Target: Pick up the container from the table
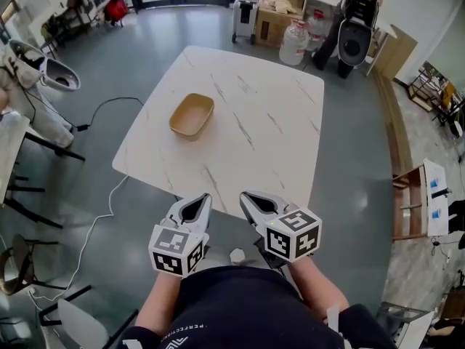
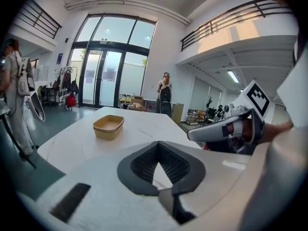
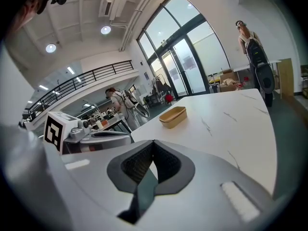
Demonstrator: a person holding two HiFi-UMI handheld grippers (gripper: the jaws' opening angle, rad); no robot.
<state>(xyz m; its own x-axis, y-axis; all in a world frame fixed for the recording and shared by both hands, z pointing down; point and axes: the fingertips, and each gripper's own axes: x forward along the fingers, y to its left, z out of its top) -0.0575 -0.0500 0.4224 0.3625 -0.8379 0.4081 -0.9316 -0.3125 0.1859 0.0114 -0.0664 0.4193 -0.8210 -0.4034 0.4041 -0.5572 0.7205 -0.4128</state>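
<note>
Tan and shallow, the container (image 1: 192, 115) sits left of centre in the head view, on a white marbled counter (image 1: 269, 144), towards its left edge. At the bottom centre of that frame, the left gripper (image 1: 196, 203) and right gripper (image 1: 253, 199) hang side by side over the counter's near edge, well apart from the container. Each has its fingers closed tip to tip on nothing.

To lift it well, the fingers should probably spread before arriving, then straddle one wall, since a light container may slide if nudged.

Only the head view shows the whole gap still to cross. The left gripper view, left of centre, shows the container's low wall and rim from the side. The right gripper view shows it small, near centre.
</note>
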